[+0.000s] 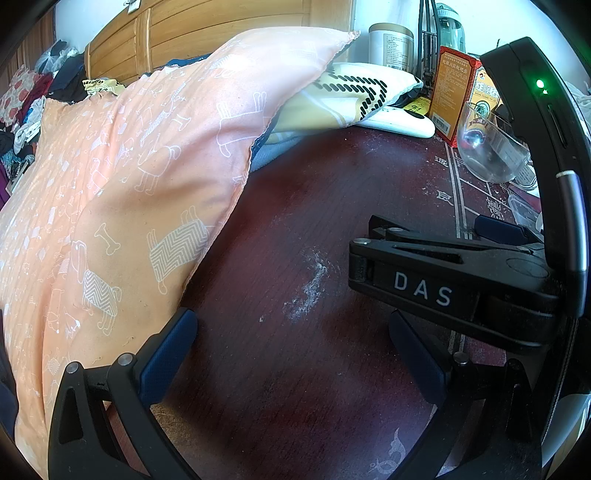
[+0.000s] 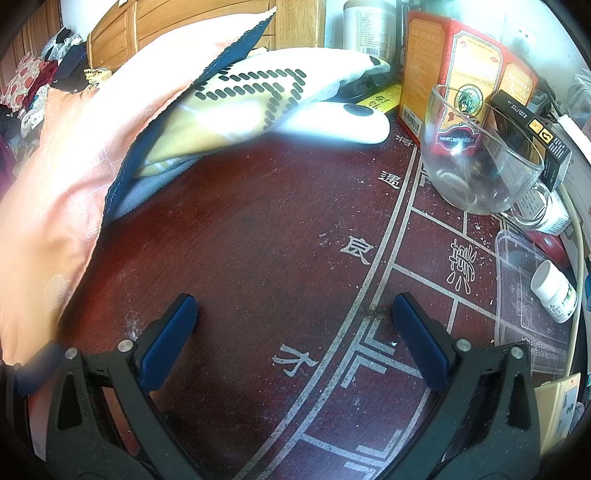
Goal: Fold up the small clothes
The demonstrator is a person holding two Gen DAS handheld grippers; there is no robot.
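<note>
Off to the far left of both grippers, a heap of clothes [image 1: 26, 107] lay jumbled near a wooden headboard [image 1: 207, 26]. Nearer in, the peach cloth [image 1: 122, 192] with its white dog print sagged over the table's left side, its lower edge touching the outer side of the left gripper's left finger [image 1: 168, 354]. The left gripper [image 1: 295, 350] stood spread wide above the dark red table [image 1: 295, 221], nothing between its blue pads. Ahead of it, a yellow and white garment [image 1: 343, 99] with black dashes poked out from under the peach cloth.

The right gripper [image 2: 295, 332] was likewise spread and empty, over white characters painted on the tabletop. The peach cloth [image 2: 59, 192] lay to its left, near but apart from its fingers. Ahead and to the right stood a glass cup [image 2: 476, 162], an orange box [image 2: 469, 62] behind it. At its right lay a clear plastic lid [image 2: 524, 295] and a small white bottle [image 2: 554, 291].
</note>
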